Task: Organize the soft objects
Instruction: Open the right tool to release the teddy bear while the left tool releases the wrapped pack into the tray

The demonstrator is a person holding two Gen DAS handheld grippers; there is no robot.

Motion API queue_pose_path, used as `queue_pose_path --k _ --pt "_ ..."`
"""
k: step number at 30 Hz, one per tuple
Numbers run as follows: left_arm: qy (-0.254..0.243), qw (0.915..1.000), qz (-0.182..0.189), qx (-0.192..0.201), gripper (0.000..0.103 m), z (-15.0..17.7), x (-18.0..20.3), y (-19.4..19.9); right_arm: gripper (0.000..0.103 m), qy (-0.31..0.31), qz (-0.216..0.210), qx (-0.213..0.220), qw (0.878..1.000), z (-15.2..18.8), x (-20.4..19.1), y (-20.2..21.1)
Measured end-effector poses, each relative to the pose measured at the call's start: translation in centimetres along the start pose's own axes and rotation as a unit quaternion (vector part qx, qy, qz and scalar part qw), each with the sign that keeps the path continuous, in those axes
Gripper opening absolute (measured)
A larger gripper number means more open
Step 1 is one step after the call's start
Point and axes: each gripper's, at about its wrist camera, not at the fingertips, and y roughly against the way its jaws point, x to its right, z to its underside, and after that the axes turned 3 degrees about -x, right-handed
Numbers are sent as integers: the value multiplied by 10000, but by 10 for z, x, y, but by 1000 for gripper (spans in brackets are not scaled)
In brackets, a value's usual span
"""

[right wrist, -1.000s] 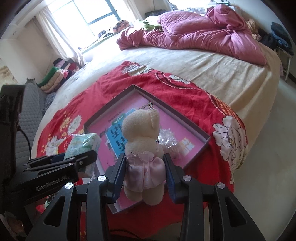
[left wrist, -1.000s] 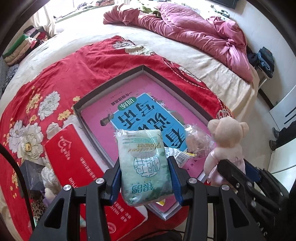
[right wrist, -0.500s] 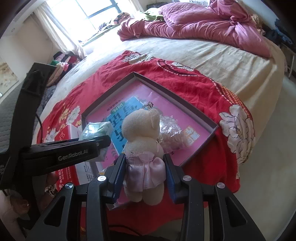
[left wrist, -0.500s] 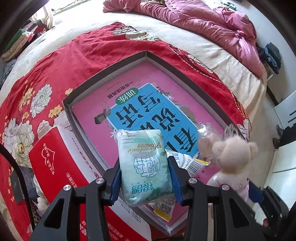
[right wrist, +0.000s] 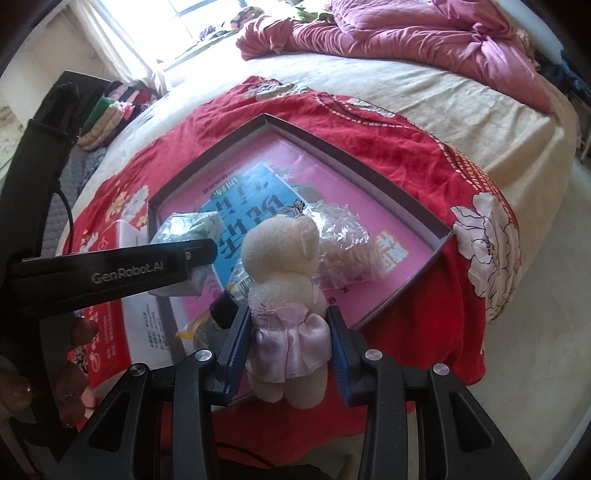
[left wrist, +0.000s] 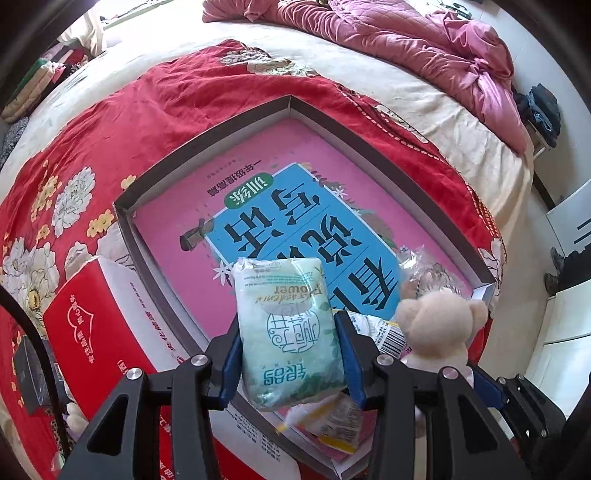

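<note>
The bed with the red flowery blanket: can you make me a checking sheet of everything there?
Surface: red flowery blanket spread over a cream bed.
Job's things: shallow box lined pink with a blue picture; tissue pack and teddy bear both held above it.
Clutter: clear plastic bag and snack packet in the box; red carton beside it.
Grippers: left gripper shut on the tissue pack; right gripper shut on the teddy bear.
Cables: black cable at the left edge.
Surroundings: pink quilt, folded clothes, bright window.
</note>
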Motion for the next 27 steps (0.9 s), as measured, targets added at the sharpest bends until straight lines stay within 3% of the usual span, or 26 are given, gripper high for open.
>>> queue_pose_path --k 19,27 --pt "-29 10000 6 -6 46 2 0 -5 41 121 439 147 9989 -11 6 -22" --pt "-81 9999 -116 -43 46 0 1 -9 44 104 344 176 9992 -11 7 -23"
